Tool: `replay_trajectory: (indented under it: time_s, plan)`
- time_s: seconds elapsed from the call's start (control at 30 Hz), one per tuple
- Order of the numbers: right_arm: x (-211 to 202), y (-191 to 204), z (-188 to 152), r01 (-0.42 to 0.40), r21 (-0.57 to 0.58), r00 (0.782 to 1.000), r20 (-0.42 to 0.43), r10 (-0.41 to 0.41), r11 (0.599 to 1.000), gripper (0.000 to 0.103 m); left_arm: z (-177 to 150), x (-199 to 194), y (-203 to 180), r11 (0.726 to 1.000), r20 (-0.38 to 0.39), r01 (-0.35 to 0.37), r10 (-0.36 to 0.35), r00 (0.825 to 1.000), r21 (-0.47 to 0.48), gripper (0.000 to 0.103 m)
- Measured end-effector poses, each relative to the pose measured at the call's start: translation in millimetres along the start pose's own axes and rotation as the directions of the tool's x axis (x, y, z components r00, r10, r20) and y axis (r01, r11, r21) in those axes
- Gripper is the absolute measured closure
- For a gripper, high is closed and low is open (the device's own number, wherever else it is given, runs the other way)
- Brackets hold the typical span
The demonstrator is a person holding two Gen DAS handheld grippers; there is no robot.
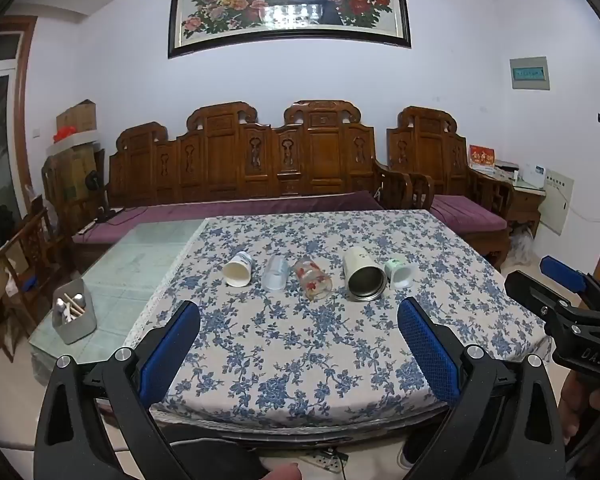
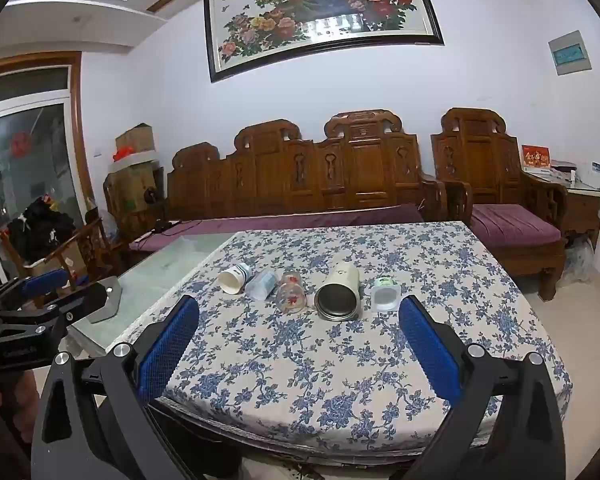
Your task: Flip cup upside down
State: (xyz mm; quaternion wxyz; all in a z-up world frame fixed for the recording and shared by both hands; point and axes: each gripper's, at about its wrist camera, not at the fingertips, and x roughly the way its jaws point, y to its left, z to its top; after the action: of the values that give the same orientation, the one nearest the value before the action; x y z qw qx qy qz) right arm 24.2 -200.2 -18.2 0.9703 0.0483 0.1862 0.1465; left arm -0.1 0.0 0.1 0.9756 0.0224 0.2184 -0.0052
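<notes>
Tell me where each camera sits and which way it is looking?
Left wrist: rides the left gripper, faces the row of cups and sofa; the right gripper shows.
Right wrist: rides the right gripper, faces the same way; the left gripper shows.
Shared: tablecloth, cups, sofa, peacock painting.

Five cups (image 1: 300, 276) lie on their sides in a row, mouths toward the camera.

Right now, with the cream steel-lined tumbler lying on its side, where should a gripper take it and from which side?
Probably across the mid-body of the tumbler, coming down from above with fingers spanning its width. It lies on the tablecloth with its open mouth toward the camera; neighbours lie on both sides, so the gaps look tight. The right gripper is open.
</notes>
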Motion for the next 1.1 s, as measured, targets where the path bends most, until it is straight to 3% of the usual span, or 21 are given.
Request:
replay_trajectory:
  time_s: [1.1]
  plan:
    - [2,-2,-2,0.006,0.001,1.0,0.001,-0.006,1.0,0.002,6,-11,-4,1.0,0.03,0.019,-0.019,0.999,0.0,0.008]
